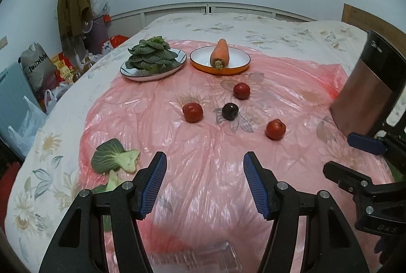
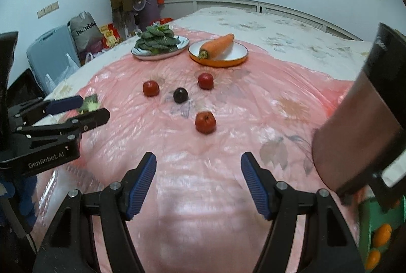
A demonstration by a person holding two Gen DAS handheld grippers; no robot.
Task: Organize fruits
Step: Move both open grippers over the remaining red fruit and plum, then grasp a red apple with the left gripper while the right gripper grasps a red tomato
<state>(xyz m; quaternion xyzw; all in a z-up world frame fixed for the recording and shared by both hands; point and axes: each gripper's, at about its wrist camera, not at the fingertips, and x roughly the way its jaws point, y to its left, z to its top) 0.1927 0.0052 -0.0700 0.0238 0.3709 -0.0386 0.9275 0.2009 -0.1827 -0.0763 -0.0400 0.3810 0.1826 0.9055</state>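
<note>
Three red fruits lie on a pink plastic sheet (image 1: pixel 157 125): one on the left (image 1: pixel 193 112) (image 2: pixel 151 88), one farther back (image 1: pixel 241 90) (image 2: pixel 205 81), one nearest on the right (image 1: pixel 275 129) (image 2: pixel 205 122). A dark plum (image 1: pixel 230 111) (image 2: pixel 180 95) lies between them. My left gripper (image 1: pixel 205 184) is open and empty, hovering short of the fruits. My right gripper (image 2: pixel 198 183) is open and empty too, and shows at the right edge of the left wrist view (image 1: pixel 355 156).
A plate of leafy greens (image 1: pixel 152 57) and an orange-rimmed dish (image 1: pixel 238 62) holding a carrot (image 1: pixel 219 53) stand at the back. A loose green leaf (image 1: pixel 114 158) lies at the left. A brown-and-black cylinder (image 2: pixel 360 120) stands at the right. Oranges in a green container (image 2: pixel 380 235) sit at bottom right.
</note>
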